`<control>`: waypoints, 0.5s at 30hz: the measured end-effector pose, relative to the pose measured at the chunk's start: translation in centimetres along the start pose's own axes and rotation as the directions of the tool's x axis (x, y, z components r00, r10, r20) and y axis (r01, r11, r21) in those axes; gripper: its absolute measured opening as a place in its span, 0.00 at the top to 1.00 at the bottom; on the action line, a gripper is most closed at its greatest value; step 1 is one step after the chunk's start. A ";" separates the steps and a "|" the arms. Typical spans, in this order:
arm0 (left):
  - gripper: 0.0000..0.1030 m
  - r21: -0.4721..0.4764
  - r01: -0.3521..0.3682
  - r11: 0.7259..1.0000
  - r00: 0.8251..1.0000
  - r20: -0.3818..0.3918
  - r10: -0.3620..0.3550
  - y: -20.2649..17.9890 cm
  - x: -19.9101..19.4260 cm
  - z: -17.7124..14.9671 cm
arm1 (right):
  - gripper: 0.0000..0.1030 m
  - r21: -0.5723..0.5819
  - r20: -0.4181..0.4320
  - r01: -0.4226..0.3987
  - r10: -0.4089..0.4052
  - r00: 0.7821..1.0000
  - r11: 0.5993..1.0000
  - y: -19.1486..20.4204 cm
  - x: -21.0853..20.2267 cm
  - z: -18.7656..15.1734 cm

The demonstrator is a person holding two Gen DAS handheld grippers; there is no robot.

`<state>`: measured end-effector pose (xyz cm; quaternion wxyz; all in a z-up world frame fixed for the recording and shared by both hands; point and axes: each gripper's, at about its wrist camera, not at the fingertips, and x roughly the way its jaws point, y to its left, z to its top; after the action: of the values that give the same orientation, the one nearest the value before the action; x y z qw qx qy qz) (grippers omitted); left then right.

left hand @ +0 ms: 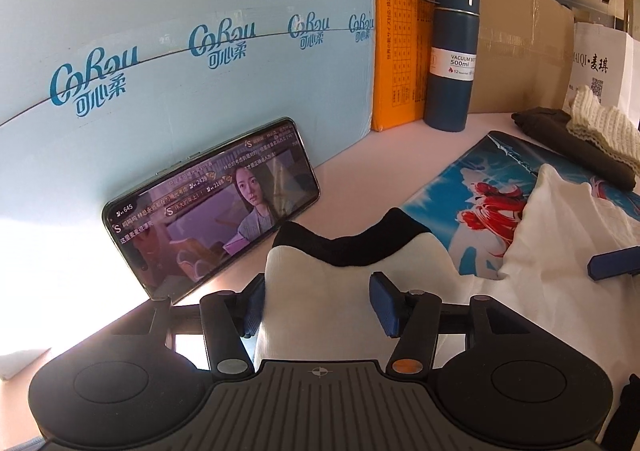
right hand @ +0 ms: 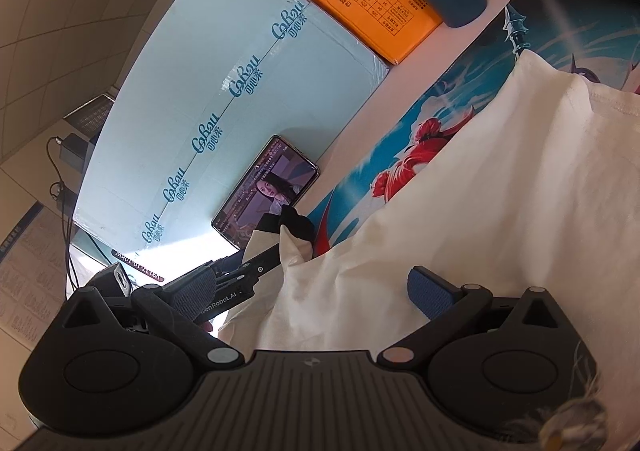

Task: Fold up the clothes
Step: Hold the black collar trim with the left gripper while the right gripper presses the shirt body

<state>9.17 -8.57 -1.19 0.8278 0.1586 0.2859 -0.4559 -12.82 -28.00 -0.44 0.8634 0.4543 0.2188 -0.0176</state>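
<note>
The left tool (left hand: 319, 301) stands with its jaws apart. The black-trimmed sleeve (left hand: 344, 247) of the white shirt (left hand: 568, 219) rises between its blue pads (left hand: 387, 303): the right pad stands clear of the cloth, and whether the left pad touches it cannot be told. The sleeve's black cuff stands up just ahead of the pads.

The right tool (right hand: 308, 293) is also wide open, its pads on either side of a bunched fold of the same shirt (right hand: 480, 187), gripping nothing. From its camera the left tool's arm (right hand: 248, 271) shows beside the sleeve (right hand: 294, 235).

The shirt lies spread over a blue picture mat (left hand: 468, 187) on the pale bench (left hand: 360, 171), running from the sleeve off to the right. At the mat's far end lie a dark folded garment (left hand: 576, 143) and, on it, a cream knit piece (left hand: 604, 127).

Just left of the sleeve a phone (left hand: 208, 207) with a lit screen leans against a light-blue box (left hand: 160, 11). Further along the back stand an orange box (left hand: 400, 51), a dark blue flask (left hand: 450, 55) in front of it, a brown carton (left hand: 520, 43) and a white paper bag (left hand: 600, 63).
</note>
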 end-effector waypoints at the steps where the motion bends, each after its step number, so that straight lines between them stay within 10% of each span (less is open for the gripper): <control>1: 0.36 -0.014 0.009 1.000 1.000 -0.011 -0.009 0.2 0.2 0.0 | 0.00 0.000 0.000 0.001 -0.001 1.000 1.000 0.0 0.0 0.0; 5: 0.42 -0.035 0.037 0.999 0.999 -0.005 -0.037 0.5 0.2 0.0 | 0.00 0.000 0.000 0.002 -0.002 1.000 1.000 0.0 0.1 0.0; 9: 0.86 -0.036 0.071 0.997 0.997 0.009 -0.071 0.6 0.0 -0.1 | 0.00 0.000 -0.001 0.002 -0.002 1.000 1.000 0.0 0.1 0.0; 15: 0.98 -0.008 0.089 0.996 0.995 0.054 -0.089 0.2 -0.9 0.1 | 0.00 0.000 0.000 0.001 -0.001 1.000 1.000 0.0 0.0 0.1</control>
<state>8.96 -7.94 -0.58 0.8148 0.1293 0.2728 -0.4949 -12.77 -28.04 -0.41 0.8633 0.4544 0.2189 -0.0180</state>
